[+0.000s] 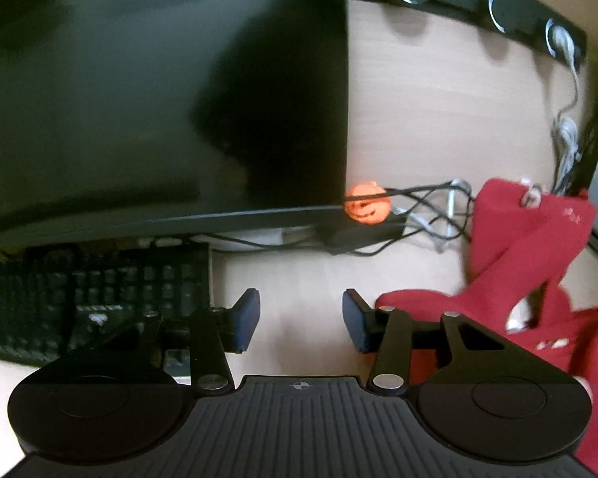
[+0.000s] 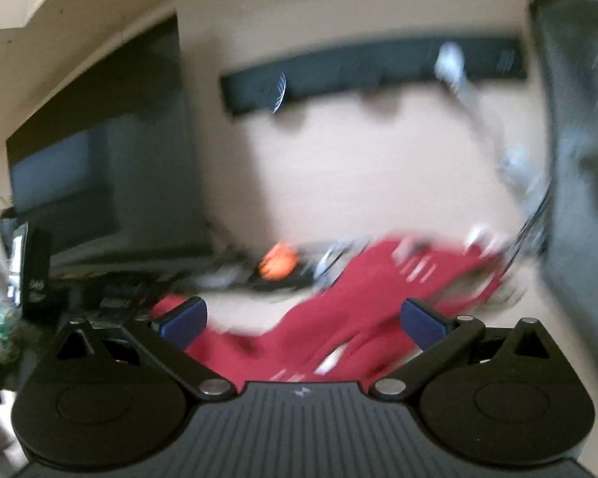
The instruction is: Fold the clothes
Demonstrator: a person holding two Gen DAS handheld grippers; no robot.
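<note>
A red garment with small white markings (image 1: 538, 263) lies crumpled on the light wooden desk at the right of the left wrist view. My left gripper (image 1: 301, 320) is open and empty, over bare desk just left of the garment. In the blurred right wrist view the red garment (image 2: 339, 318) spreads across the desk ahead of and under my right gripper (image 2: 303, 320), which is open and holds nothing. I cannot tell whether its fingers touch the cloth.
A large dark monitor (image 1: 159, 99) and a black keyboard (image 1: 91, 294) stand left. An orange pumpkin figure (image 1: 367, 203) sits among tangled cables (image 1: 430, 207) behind the garment. A black rail with round knobs (image 1: 478, 4) hangs on the wall. A dark panel (image 2: 582, 159) stands at right.
</note>
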